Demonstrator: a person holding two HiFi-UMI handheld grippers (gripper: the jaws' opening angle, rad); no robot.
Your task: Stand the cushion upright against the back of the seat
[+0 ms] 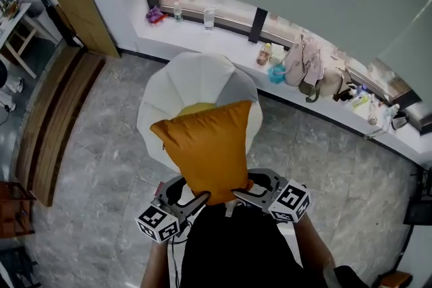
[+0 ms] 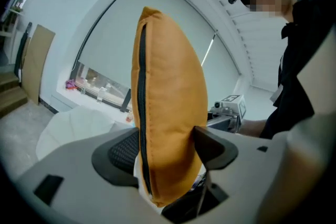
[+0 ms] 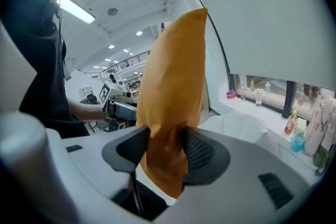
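An orange cushion (image 1: pixel 206 145) with a dark zip hangs in the air over a white shell-shaped chair (image 1: pixel 196 77), tilted away from me. My left gripper (image 1: pixel 200 198) is shut on the cushion's near left corner and my right gripper (image 1: pixel 241 194) on its near right corner. In the left gripper view the cushion (image 2: pixel 170 113) stands edge-on, pinched between the jaws of the left gripper (image 2: pixel 168 145), with the chair (image 2: pixel 73 123) beyond. In the right gripper view the right gripper (image 3: pixel 165 147) squeezes the cushion (image 3: pixel 173 97) thin; the chair (image 3: pixel 236 126) lies ahead.
A second, yellow cushion (image 1: pixel 196 108) peeks out on the seat under the orange one. Behind the chair runs a window sill (image 1: pixel 223 44) with bottles, a glass and bags (image 1: pixel 307 67). A wooden board (image 1: pixel 84 17) leans at the left wall, above a low wooden bench (image 1: pixel 57 118).
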